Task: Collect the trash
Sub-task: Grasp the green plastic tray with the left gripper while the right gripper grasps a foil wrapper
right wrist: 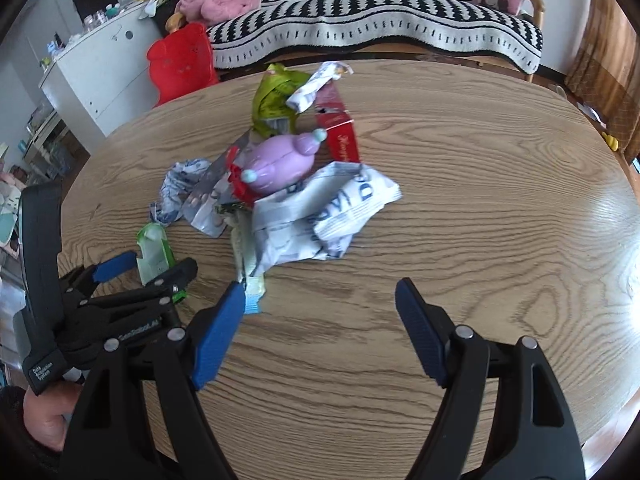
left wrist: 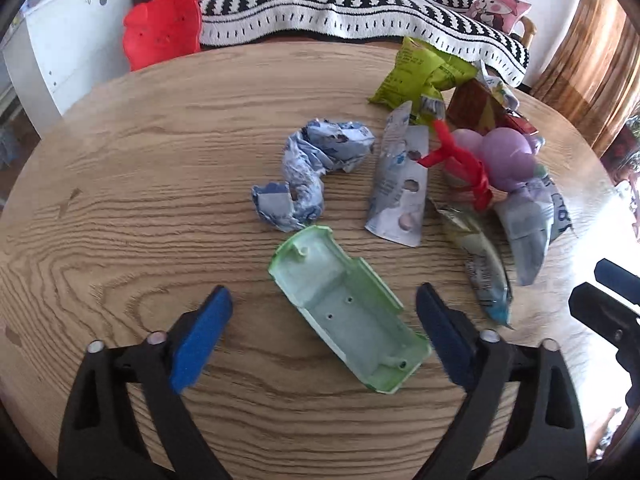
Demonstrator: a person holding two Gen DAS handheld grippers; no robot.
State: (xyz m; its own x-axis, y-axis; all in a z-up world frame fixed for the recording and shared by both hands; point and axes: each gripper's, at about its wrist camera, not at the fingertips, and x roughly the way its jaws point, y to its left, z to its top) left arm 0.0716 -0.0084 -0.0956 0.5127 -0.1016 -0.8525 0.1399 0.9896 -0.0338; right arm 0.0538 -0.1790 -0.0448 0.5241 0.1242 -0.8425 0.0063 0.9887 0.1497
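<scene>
- You had both grippers angled down over the wooden table (left wrist: 140,168), at the near edge of the scattered trash; no bin or bag showed in either view.
- Your left gripper (left wrist: 324,320) stood wide, its blue pads on either side of the green plastic tray (left wrist: 348,312) and clear of it, with nothing pinched.
- That tray lay open side up, slanting from about 11 o'clock to 5 o'clock between the pads; the right wrist view showed it at 9 o'clock, half hidden by your left gripper.
- Your right gripper (right wrist: 320,320) was wide too, over bare wood. Nothing lay between its pads, though the left pad stood just beside the blue-tipped end of a long wrapper (right wrist: 250,276).
- The rest lay further out: a crumpled blue-white wrapper (left wrist: 308,172) at 12 o'clock of the tray, a grey foil sachet (left wrist: 400,184) at 1 o'clock, and a purple toy (left wrist: 508,156), green packet (left wrist: 416,72) and red carton (right wrist: 340,132) heaped beyond.
- I judged this the start of a pick on the tray, with the collecting barely begun.
- The next move called for lowering the left pads to the tray's long walls and closing across its narrow width; the thin plastic looked likely to flex, so squeeze gently.
- Your right could take the large white printed wrapper (right wrist: 332,216) at its 12 o'clock.
</scene>
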